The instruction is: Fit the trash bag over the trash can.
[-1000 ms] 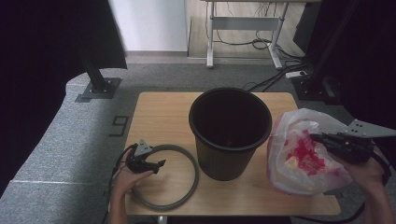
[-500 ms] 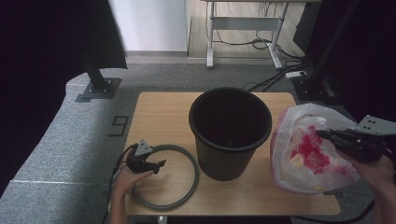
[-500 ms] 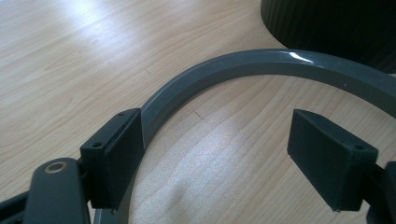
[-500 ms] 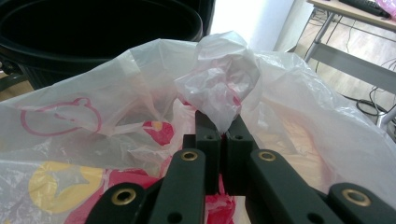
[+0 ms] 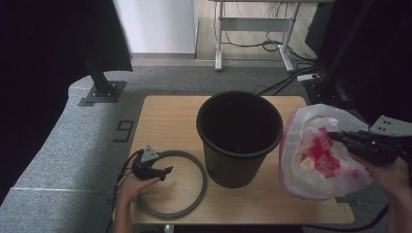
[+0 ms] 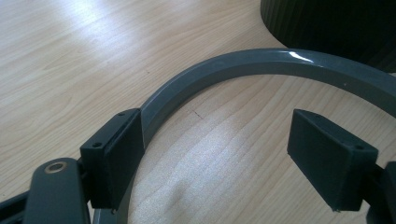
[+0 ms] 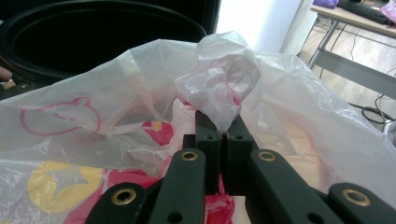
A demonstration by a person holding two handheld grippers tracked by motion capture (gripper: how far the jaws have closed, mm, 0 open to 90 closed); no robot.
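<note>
Pinching a bunched fold of the bag [image 7: 219, 88], the right gripper [image 5: 340, 138] is holding it just right of the bin [image 5: 239, 138], at the table [image 5: 165, 121] edge. The left gripper [image 5: 163, 171] is resting released, jaws straddling the ring [image 6: 261, 63] without clamping it. Risks: thin film is likely slipping or tearing under so small a pinch; the bag mouth is possibly snagging the bin rim and tipping it.

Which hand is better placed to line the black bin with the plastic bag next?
Right. The right gripper is shut on the plastic bag, held just beside the black bin. The left gripper sits open at the grey ring on the table, holding nothing.
</note>
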